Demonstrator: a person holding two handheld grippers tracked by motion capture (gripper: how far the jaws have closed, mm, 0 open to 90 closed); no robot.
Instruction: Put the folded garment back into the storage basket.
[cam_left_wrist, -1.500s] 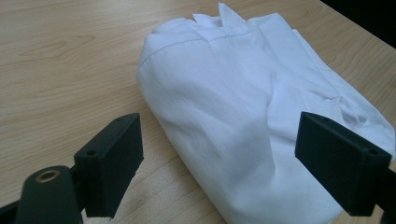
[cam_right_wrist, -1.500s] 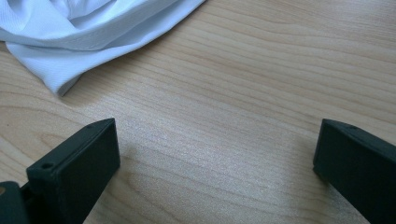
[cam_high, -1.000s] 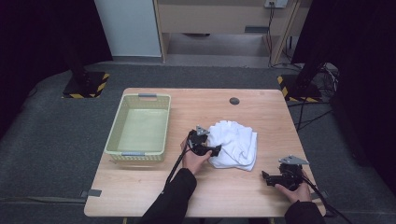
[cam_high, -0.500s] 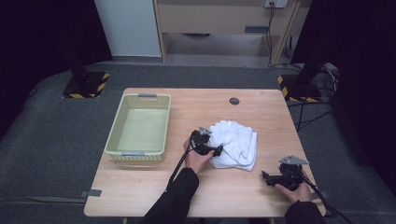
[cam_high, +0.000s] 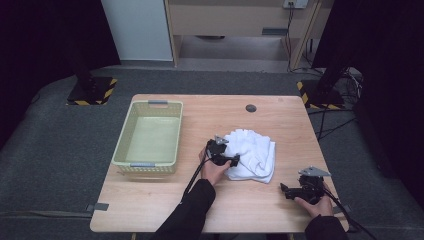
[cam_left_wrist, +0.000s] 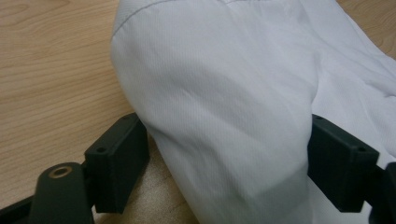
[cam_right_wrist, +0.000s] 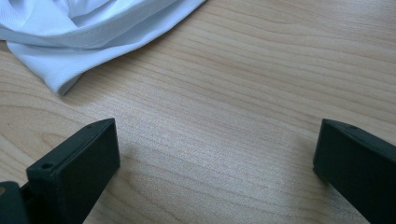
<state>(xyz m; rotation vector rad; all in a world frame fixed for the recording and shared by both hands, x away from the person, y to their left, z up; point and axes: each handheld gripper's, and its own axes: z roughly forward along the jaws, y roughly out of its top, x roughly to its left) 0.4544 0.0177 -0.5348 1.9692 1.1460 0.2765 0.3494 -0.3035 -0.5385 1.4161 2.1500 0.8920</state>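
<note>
White cloth (cam_left_wrist: 224, 116) bulges between left claw (cam_left_wrist: 229, 158) — wide, just closing; right claw (cam_right_wrist: 215, 168) gapes, empty.

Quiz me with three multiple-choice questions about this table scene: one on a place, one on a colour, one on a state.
1. Where does the crumpled white cloth lie?
A. inside the basket
B. on the wooden table, right of the basket
C. on the floor

2. What colour is the plastic basket?
A. pale green
B. red
C. blue

3. How does the right gripper stand?
A. shut on the cloth
B. open over bare wood
C. shut on the basket

Answers: 1 B, the cloth lies on the wood beside the basket. 2 A, its walls are pale green. 3 B, the right gripper view shows its jaws wide apart with nothing between.
</note>
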